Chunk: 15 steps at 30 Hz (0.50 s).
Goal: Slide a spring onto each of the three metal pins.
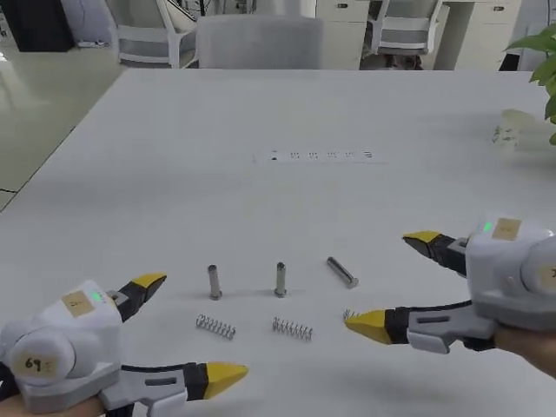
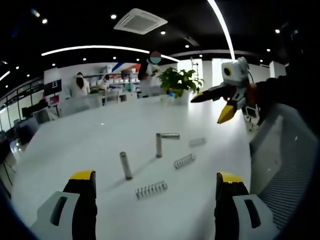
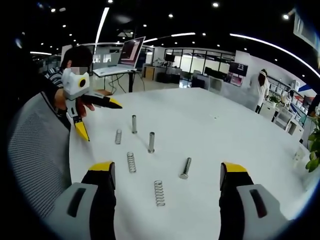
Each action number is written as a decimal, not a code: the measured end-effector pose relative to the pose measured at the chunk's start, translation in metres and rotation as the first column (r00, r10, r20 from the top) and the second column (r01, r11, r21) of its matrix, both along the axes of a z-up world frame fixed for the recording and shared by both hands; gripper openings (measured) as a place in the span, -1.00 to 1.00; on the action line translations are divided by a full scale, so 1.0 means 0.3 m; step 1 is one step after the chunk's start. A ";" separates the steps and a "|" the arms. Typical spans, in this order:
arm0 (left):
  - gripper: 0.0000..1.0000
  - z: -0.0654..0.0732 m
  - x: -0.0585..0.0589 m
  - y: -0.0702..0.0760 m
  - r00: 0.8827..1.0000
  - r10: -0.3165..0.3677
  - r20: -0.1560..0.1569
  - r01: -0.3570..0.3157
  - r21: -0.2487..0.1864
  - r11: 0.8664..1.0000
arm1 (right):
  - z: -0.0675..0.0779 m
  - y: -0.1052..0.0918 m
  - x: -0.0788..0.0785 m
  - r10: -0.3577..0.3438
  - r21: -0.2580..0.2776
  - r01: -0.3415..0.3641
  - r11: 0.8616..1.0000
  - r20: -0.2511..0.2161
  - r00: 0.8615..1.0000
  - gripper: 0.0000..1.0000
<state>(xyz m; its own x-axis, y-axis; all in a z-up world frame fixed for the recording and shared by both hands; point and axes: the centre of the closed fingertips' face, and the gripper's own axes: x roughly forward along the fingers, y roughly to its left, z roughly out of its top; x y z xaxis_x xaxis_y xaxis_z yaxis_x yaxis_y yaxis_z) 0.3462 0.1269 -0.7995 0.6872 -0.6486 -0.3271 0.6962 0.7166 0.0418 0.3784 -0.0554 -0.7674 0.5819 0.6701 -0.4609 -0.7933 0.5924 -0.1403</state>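
Note:
Two metal pins stand upright on the white table (image 1: 261,200): one pin (image 1: 214,282) (image 2: 125,165) (image 3: 134,124) on the left, a second pin (image 1: 280,280) (image 2: 158,145) (image 3: 151,142) in the middle. A third pin (image 1: 341,272) (image 2: 170,135) (image 3: 185,168) lies flat. Loose springs lie in front of them: a left spring (image 1: 215,327) (image 2: 151,188), a middle spring (image 1: 292,328) (image 2: 184,160) and a right spring (image 1: 350,314) (image 3: 159,192) beside my right gripper's lower jaw. My left gripper (image 1: 189,327) (image 2: 156,176) and right gripper (image 1: 389,279) (image 3: 167,167) are both open and hold nothing.
A grommet strip (image 1: 317,155) sits mid-table. A clear plastic object (image 1: 512,130) and a plant (image 1: 543,61) are at the far right. Chairs (image 1: 261,39) stand behind the far edge. A person in a chair holds the left gripper (image 3: 82,107).

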 end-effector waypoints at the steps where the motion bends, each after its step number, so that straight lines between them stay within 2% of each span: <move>1: 0.92 0.002 -0.003 -0.001 1.000 -0.003 0.003 0.003 0.003 1.000 | 0.002 0.002 0.005 -0.001 0.000 0.001 1.000 -0.001 1.000 0.72; 4: 0.92 0.013 -0.012 -0.007 1.000 -0.019 0.022 0.019 0.006 1.000 | 0.008 0.005 0.046 -0.019 -0.008 0.019 1.000 -0.008 1.000 0.68; 11: 0.91 0.023 -0.006 -0.012 0.999 -0.029 0.039 0.029 0.001 1.000 | 0.015 0.011 0.131 -0.053 -0.037 0.052 0.998 -0.018 0.998 0.51; 15: 0.91 0.024 -0.003 -0.015 0.999 -0.030 0.040 0.030 -0.005 1.000 | -0.004 0.009 0.166 -0.076 -0.054 0.074 0.996 -0.037 0.996 0.42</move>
<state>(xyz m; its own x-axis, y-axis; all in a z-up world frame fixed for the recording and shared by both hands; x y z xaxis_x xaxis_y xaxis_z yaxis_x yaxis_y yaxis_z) 0.3452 0.1225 -0.7923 0.6797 -0.6712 -0.2958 0.7155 0.6955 0.0662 0.4281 -0.0528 -0.7685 0.6105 0.5995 -0.5175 -0.7523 0.6433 -0.1422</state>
